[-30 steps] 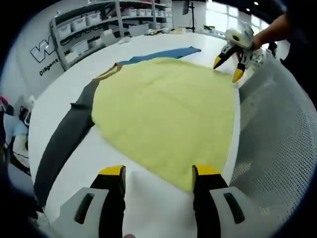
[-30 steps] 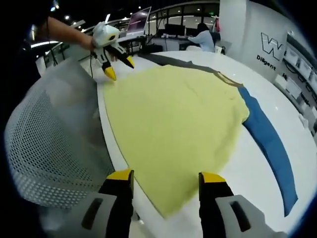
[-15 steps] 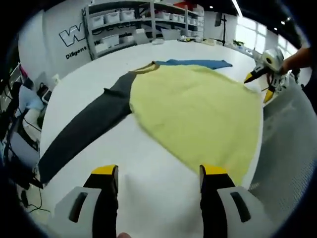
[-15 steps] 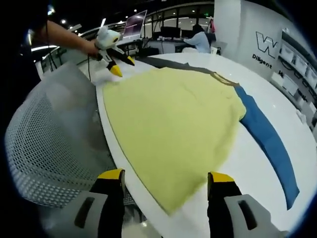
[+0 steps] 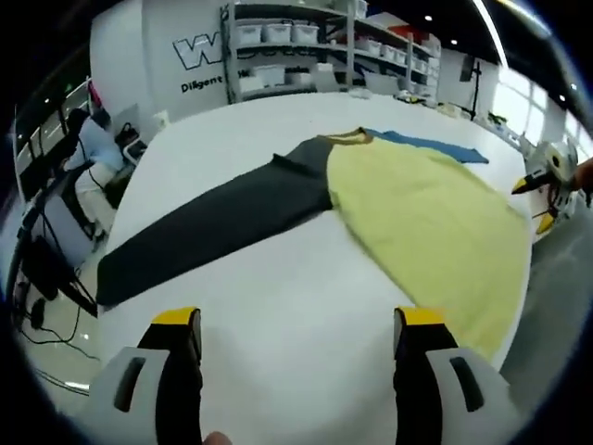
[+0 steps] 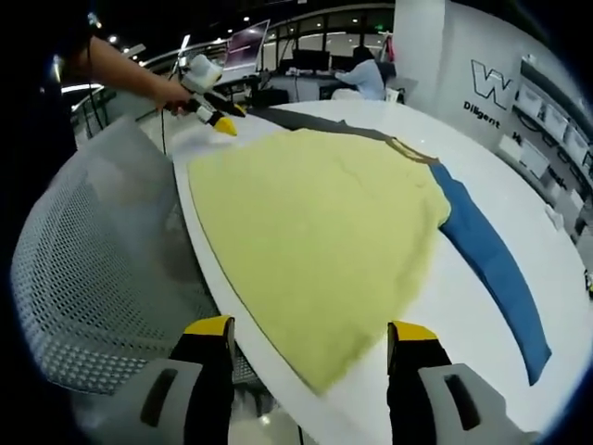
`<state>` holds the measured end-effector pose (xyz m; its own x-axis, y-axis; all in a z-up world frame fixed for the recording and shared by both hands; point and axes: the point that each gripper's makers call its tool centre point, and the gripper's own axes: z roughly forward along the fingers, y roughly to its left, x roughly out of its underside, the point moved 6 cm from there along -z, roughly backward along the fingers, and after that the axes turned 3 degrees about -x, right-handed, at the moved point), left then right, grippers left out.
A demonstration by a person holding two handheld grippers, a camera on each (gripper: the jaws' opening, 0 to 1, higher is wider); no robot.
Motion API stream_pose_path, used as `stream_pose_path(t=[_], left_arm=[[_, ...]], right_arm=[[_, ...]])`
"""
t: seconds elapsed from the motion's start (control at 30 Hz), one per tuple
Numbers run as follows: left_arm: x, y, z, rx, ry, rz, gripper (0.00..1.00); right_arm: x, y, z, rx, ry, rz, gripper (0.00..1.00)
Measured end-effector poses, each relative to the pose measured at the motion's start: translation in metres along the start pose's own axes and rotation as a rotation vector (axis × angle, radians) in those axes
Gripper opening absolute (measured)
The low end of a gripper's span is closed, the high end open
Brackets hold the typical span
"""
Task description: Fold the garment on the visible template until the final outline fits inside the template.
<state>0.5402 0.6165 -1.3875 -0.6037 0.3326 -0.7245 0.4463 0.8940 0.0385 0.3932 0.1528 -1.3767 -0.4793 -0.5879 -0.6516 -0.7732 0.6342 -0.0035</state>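
Since the earlier frames the left gripper [image 5: 295,324] has swung away from the garment's hem toward the dark sleeve [image 5: 208,222]. Its jaws stand apart over bare table [image 5: 278,306], holding nothing. The right gripper [image 6: 310,336] hovers at the near hem, jaws apart and empty. The garment [image 6: 310,222] lies flat on the white table, yellow body centred, blue sleeve [image 6: 491,269] spread outward. A mesh chair [image 6: 88,278] stands beside the table edge.

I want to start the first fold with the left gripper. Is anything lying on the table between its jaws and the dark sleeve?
Nothing visible does. In the left gripper view, bare white table lies between the open left gripper and the dark grey sleeve of the yellow long-sleeved garment.
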Motion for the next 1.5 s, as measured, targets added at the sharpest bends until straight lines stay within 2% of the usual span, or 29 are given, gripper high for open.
stream_pose_path(t=[0.33,0.5,0.6,0.7,0.93,1.0,1.03,1.17,1.33,1.4,1.5], left_arm=[[0.000,0.033,-0.001,-0.050,-0.029,-0.076,0.80],[0.000,0.058,0.000,-0.099,-0.047,-0.088,0.77],[0.000,0.072,0.001,-0.127,-0.056,-0.123,0.75],[0.000,0.086,0.004,-0.142,-0.054,-0.119,0.75],[-0.004,0.118,0.008,-0.196,-0.065,-0.174,0.71],[-0.004,0.122,0.008,-0.201,-0.068,-0.188,0.70],[-0.005,0.124,0.010,-0.193,-0.071,-0.231,0.69],[-0.007,0.134,0.012,-0.215,-0.088,-0.228,0.68],[-0.003,0.146,0.017,-0.227,-0.078,-0.237,0.64],[0.000,0.152,0.021,-0.227,-0.070,-0.268,0.61],[0.000,0.153,0.022,-0.233,-0.064,-0.277,0.59]], right_arm=[[-0.007,-0.001,-0.001,0.048,0.011,0.009,0.64],[-0.014,-0.001,-0.001,0.074,0.005,0.019,0.64],[-0.016,0.000,-0.001,0.087,0.003,0.027,0.64],[-0.016,0.003,0.000,0.091,0.010,0.032,0.64],[-0.013,0.010,-0.001,0.101,0.034,0.029,0.63],[-0.013,0.012,-0.002,0.107,0.038,0.035,0.63],[-0.012,0.013,-0.003,0.110,0.038,0.038,0.63],[-0.011,0.014,-0.005,0.122,0.041,0.051,0.63],[-0.011,0.018,-0.008,0.134,0.035,0.083,0.63],[-0.012,0.017,-0.008,0.142,0.036,0.086,0.63],[-0.013,0.018,-0.009,0.148,0.035,0.091,0.63]])
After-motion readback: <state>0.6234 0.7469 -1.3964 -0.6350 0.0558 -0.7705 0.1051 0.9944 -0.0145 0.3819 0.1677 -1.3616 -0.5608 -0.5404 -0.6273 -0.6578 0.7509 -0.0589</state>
